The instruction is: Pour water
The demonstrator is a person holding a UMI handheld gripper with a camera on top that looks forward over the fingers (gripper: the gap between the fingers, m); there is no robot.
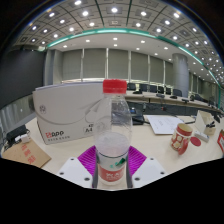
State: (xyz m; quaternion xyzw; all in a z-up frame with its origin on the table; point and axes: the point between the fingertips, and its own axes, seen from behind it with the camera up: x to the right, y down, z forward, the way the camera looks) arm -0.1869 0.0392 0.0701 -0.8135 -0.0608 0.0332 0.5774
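Observation:
A clear plastic water bottle point(115, 125) with a red cap and a red label stands upright between my fingers. My gripper point(112, 160) is shut on its lower part, and the magenta pads point(88, 157) press against the label on both sides. The bottle's base is hidden behind the gripper body. A red cup point(182, 136) with a pattern stands on the table to the right, beyond the fingers and apart from the bottle.
A large white paper carton point(68, 115) sits behind the bottle on the left. A brown cardboard piece point(25, 153) lies at the near left. Papers point(162, 123) lie on the pale table point(160, 150) at the right. Office desks and chairs stand far behind.

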